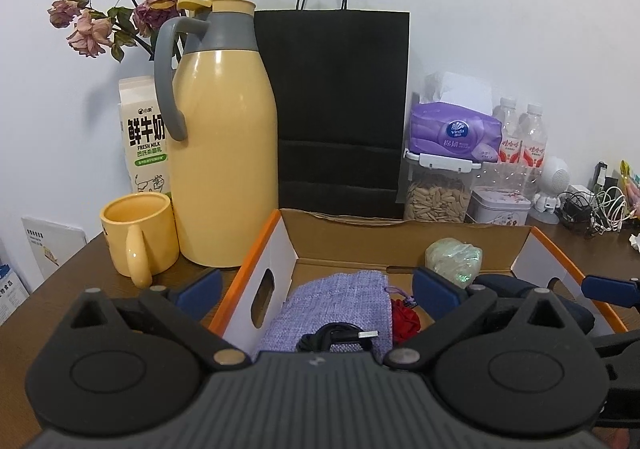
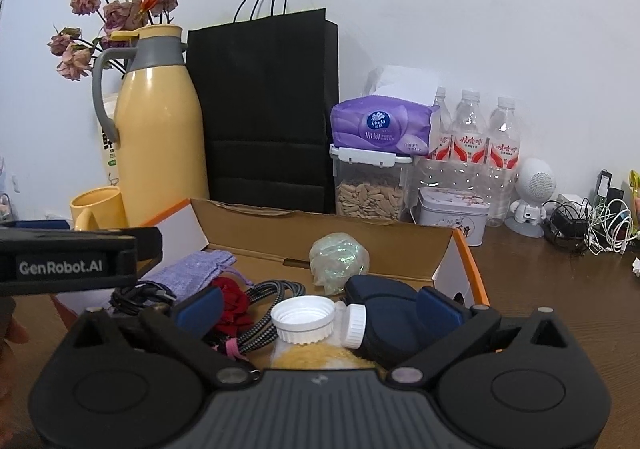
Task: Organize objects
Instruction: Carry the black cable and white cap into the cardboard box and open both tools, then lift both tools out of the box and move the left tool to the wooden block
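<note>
An open cardboard box [image 1: 400, 237] with orange edges holds a purple cloth pouch [image 1: 340, 301], a black USB cable [image 1: 340, 337], a red cloth item [image 1: 404, 319] and an iridescent ball [image 1: 454, 255]. My left gripper [image 1: 318, 293] is open, straddling the box's left wall, with nothing pressed. In the right wrist view the box [image 2: 400, 249] also holds a white-capped jar [image 2: 304, 319], a small capped bottle [image 2: 354, 325], a braided cable [image 2: 264, 313] and a dark blue case [image 2: 384, 313]. My right gripper [image 2: 320, 309] is open over them, its pads touching none.
Behind the box stand a yellow thermos [image 1: 224, 153], a yellow mug [image 1: 140, 233], a milk carton [image 1: 140, 137], a black paper bag [image 1: 332, 109], a tissue pack [image 1: 456, 133] on a seed container [image 1: 436, 197], a tin [image 1: 500, 209] and water bottles [image 2: 468, 137]. Tangled cables [image 2: 592, 225] lie far right.
</note>
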### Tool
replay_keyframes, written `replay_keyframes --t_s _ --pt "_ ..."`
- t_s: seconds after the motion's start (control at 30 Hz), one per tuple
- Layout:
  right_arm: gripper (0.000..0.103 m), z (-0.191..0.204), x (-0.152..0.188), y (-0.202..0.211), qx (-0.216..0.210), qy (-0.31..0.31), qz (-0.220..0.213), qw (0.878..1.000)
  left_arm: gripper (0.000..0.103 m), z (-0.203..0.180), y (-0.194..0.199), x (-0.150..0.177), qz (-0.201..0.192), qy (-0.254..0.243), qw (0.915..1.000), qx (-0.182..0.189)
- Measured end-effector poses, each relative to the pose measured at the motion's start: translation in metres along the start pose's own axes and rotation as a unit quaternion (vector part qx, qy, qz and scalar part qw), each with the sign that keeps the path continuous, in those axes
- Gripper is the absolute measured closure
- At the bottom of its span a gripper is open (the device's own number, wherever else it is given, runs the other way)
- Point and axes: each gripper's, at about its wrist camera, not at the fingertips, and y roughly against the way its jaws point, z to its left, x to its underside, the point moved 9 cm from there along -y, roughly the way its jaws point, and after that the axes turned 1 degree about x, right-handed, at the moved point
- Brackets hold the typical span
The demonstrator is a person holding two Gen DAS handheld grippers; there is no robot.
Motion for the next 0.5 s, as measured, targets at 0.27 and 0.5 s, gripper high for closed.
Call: replay_keyframes --t_s 0.27,0.5 --pt "0.000 -0.006 -0.002 0.022 0.003 0.009 -0.016 1.000 0.000 0.010 0.023 0.002 -0.022 0.008 0.9997 0.010" --pt "0.000 -0.012 0.009 0.058 0.004 0.025 -0.033 0.999 0.000 0.027 0.055 0.019 -0.029 -0.003 0.9994 0.019"
